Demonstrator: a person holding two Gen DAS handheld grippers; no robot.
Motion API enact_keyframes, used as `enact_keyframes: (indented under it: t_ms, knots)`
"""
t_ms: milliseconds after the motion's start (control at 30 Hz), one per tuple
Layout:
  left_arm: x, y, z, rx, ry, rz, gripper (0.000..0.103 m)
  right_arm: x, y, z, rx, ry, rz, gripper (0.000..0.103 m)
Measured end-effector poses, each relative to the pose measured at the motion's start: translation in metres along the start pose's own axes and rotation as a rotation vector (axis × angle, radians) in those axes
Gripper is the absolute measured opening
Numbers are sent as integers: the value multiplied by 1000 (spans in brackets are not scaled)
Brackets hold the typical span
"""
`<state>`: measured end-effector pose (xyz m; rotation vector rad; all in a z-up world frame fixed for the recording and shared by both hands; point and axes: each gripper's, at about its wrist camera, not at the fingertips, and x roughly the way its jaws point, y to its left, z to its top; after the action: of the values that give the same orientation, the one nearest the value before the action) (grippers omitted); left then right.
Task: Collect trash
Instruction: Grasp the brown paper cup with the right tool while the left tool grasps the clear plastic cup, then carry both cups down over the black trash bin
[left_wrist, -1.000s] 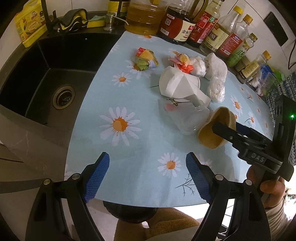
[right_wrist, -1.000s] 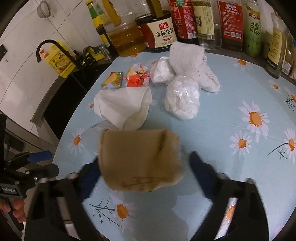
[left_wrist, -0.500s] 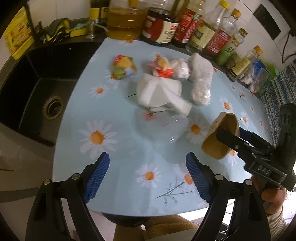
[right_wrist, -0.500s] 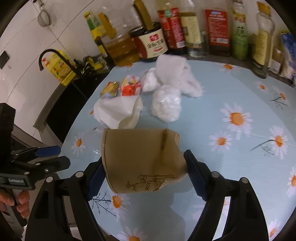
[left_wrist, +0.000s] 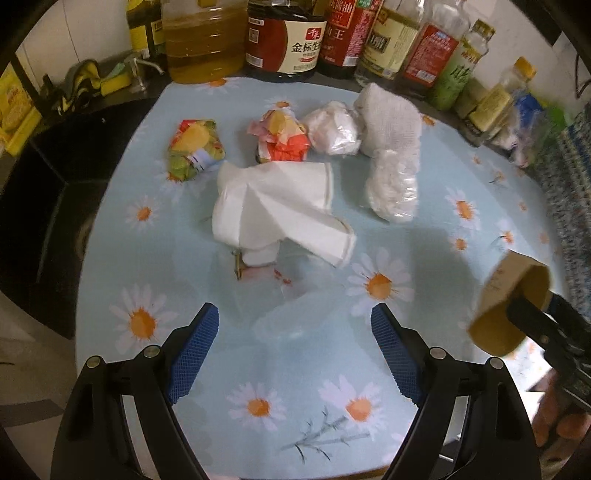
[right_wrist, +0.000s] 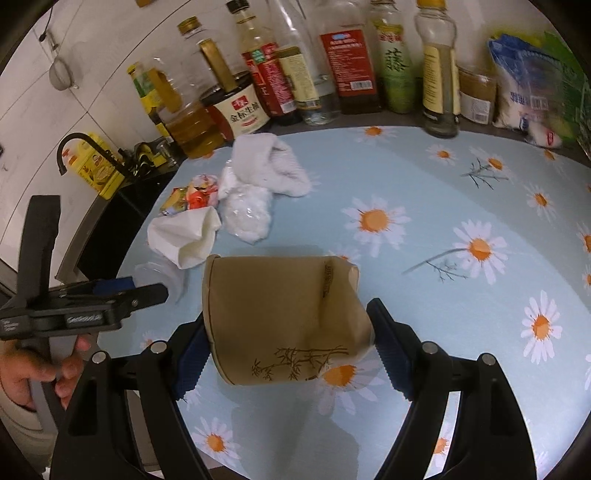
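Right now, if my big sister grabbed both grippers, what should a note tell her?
Right gripper: shut on the squashed brown paper cup, held up above the daisy tablecloth.
Left gripper: open, holding nothing, above a clear plastic cup lying on the cloth.
Still on the table: white paper cup, two colourful wrappers, crumpled plastic bags, white cloth.
Done: brown cup picked up. Left: bin it, then collect the rest. No bin is in view.

Home kitchen (sink (left_wrist: 55, 206), sauce bottles (left_wrist: 284, 37), daisy tablecloth (left_wrist: 295, 387)).
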<state>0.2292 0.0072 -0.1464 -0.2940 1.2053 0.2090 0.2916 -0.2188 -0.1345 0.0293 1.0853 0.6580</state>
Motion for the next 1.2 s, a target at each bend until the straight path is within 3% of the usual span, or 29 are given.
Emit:
enact_keyframes:
  t_ms: [267,367,767,1200]
  knots:
    - [13,2,8,-41,20,31,79,6,-14,-4,12,17,16,79]
    - [16,3,9,-52,29,29,66,9,-15,-3,10,24,27,79]
    - [5,5,1,-48,-6,25,64,6,-9,-8,-4,18,46,79]
    - [-28,24,-42,-27,-35,-62,63,-1,32,-35,-23,13,27,79]
